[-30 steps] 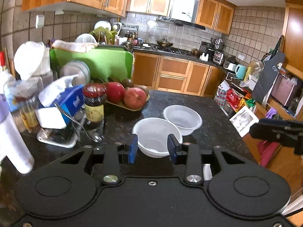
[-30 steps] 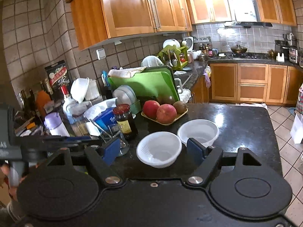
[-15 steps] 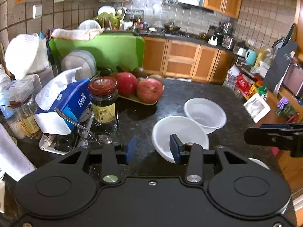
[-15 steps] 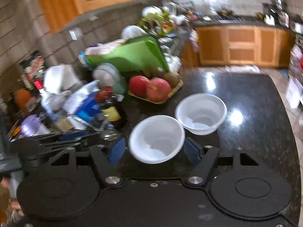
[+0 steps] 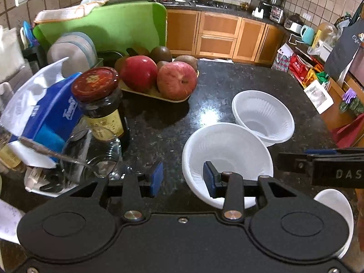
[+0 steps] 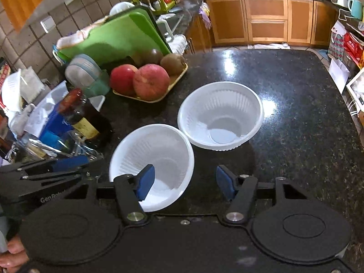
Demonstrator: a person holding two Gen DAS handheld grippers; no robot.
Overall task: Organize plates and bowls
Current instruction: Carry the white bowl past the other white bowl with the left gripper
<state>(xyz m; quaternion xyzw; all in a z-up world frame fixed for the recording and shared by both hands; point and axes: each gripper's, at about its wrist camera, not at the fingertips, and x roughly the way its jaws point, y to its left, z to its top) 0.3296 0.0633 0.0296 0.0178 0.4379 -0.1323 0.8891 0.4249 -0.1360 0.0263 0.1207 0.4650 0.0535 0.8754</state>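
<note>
Left wrist view: we see our left gripper (image 5: pixel 183 177) with jaws parted, straddling the near rim of the near white bowl (image 5: pixel 227 150) on the black table (image 5: pixel 227 84); nothing clamped. The far white bowl (image 5: pixel 264 118) touches it.

Right wrist view: our right gripper (image 6: pixel 185 183) has jaws wide, straddling that bowl's (image 6: pixel 157 157) rim, holding nothing.

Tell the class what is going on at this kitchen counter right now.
A person holds a two-finger gripper in each hand over a dark granite counter. Both the left gripper and the right gripper are open and straddle opposite sides of the rim of the nearer white bowl, each with one finger inside it. The second white bowl sits just behind it, untouched. Nothing is gripped yet.
</note>
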